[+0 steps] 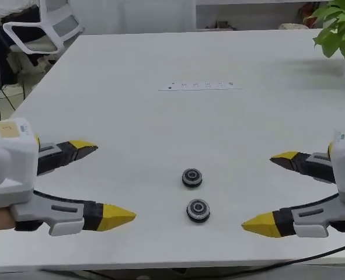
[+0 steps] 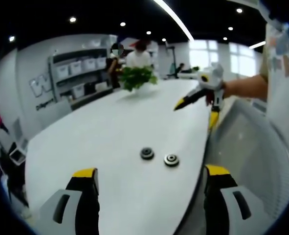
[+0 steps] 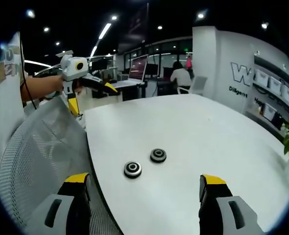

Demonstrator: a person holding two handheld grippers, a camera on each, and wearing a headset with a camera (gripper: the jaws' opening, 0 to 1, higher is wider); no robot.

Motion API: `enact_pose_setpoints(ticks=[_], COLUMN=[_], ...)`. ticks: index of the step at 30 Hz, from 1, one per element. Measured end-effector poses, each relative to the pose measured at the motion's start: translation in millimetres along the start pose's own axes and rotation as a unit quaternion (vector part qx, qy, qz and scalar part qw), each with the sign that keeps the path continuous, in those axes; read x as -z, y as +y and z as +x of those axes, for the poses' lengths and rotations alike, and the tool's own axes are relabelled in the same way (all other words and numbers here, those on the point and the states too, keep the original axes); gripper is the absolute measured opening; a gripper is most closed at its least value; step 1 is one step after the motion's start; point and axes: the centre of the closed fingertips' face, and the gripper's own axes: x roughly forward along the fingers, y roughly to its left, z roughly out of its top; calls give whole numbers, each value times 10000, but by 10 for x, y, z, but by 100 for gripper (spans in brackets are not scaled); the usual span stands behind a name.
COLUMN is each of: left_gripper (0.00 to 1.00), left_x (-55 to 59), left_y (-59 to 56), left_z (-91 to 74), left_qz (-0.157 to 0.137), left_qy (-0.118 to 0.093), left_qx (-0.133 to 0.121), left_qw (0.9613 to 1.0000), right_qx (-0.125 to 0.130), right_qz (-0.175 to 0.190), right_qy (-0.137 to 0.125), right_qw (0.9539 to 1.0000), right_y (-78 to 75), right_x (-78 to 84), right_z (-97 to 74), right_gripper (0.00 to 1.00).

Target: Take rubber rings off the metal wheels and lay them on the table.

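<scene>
The left gripper (image 1: 110, 181) hangs over the near-left part of the tabletop (image 1: 131, 105), its 2 yellow-tipped jaws spread wide with nothing between them. The right gripper (image 1: 260, 191) mirrors it at the near-right, jaws likewise wide apart and empty. Both point inward toward the middle of the near edge.

There 2 metal wheels lie flat between the tools, clear of both. The nearer wheel (image 1: 198, 210) sits close to the near edge and the farther wheel (image 1: 192, 178) just beyond it, near each other but not touching. Each shows a dark band round a paler hub. That band looks like the rubber ring, seemingly still seated on both, though it is too small to be sure.

Farther out, a white marked strip (image 1: 200, 86) lies near the middle of the tabletop. A plant (image 1: 338, 26) stands by the far-right corner and a chair (image 1: 41, 26) off the far-left corner.

By my reading the task is at its start: 0 rings lie loose, and the step in hand is the approach. Next, 1 gripper should probably steady a wheel while the other narrows onto the ring's edge and peels it. The wheel is small and may skid on the smooth top.
</scene>
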Motion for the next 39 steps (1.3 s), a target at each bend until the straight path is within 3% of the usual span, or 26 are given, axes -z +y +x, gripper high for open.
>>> enact_pose_setpoints(ticks=[18, 25, 39], left_gripper=[89, 88, 85], left_x=[-116, -132, -13], left_y=[61, 9, -147], left_z=[278, 408, 687], left_qz=[174, 178, 291], left_qy=[2, -6, 181], left_qx=[261, 446, 865], left_qw=[9995, 9988, 9957], right_qx=[-162, -317, -487], right_qz=[18, -59, -69], right_qy=[-152, -100, -1], right_qw=[9998, 9994, 9988], right_y=[-78, -39, -10], right_x=[-87, -41, 33], right_z=[168, 247, 417], right_gripper=[89, 89, 87])
